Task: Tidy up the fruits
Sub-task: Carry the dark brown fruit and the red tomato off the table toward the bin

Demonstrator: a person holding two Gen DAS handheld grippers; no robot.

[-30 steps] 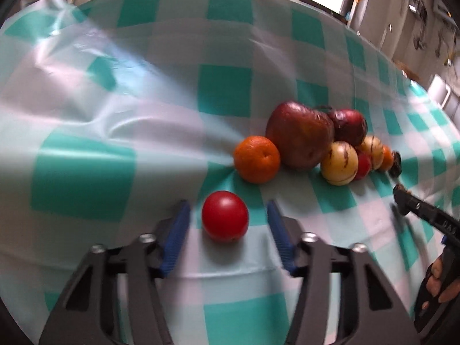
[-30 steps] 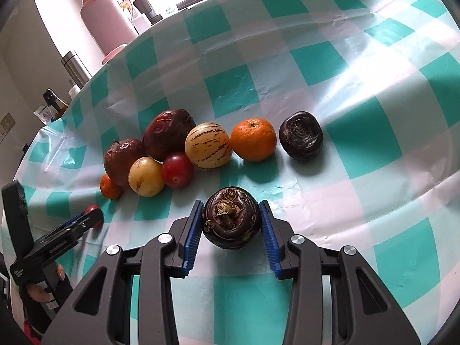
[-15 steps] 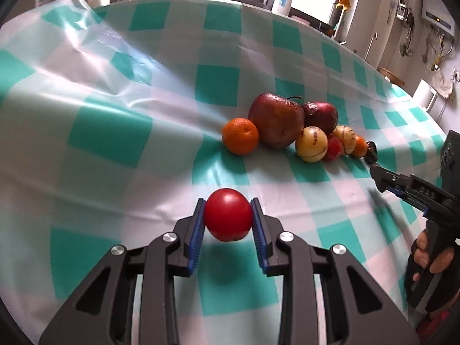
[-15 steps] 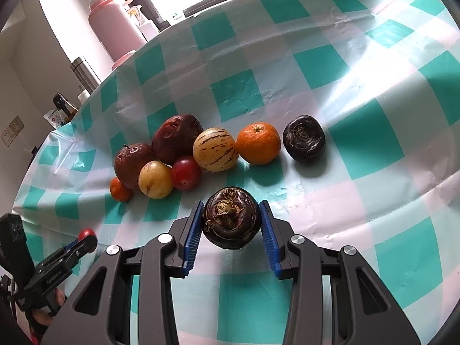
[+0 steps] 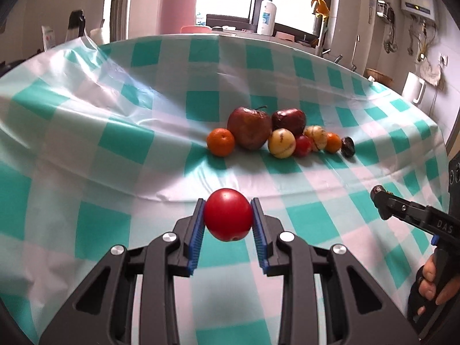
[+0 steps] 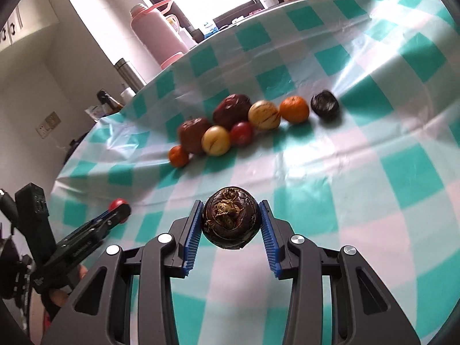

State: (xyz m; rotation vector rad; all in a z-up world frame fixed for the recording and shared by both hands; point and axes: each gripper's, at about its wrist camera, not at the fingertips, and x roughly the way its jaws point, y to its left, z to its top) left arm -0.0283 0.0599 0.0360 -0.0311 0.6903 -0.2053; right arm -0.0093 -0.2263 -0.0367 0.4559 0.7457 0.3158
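Note:
My left gripper (image 5: pixel 228 215) is shut on a red tomato (image 5: pixel 228 214), held off the teal-and-white checked cloth (image 5: pixel 115 143). My right gripper (image 6: pixel 232 218) is shut on a dark purple wrinkled fruit (image 6: pixel 231 218), also lifted. Further back a row of fruit lies on the cloth: a small orange (image 5: pixel 220 141), a big brown-red apple (image 5: pixel 249 128), a second dark apple (image 5: pixel 289 120), a yellow striped fruit (image 5: pixel 281 143), a small red fruit (image 5: pixel 304 145), another orange (image 6: pixel 294 109) and a dark fruit (image 6: pixel 325 102). Each gripper shows in the other's view: the right one (image 5: pixel 382 198), the left one (image 6: pixel 119 208).
Past the table's far edge stand a pink thermos (image 6: pixel 156 31), a steel flask (image 5: pixel 119 14) and a white bottle (image 5: pixel 266 15) by the window. The cloth is rucked up at the left (image 5: pixel 95 57). A hand (image 5: pixel 434 279) holds the right gripper's handle.
The left gripper closed on the tomato and lifted it, pulling back from the fruit row. The right gripper, still holding the dark fruit, also drew back and rose.

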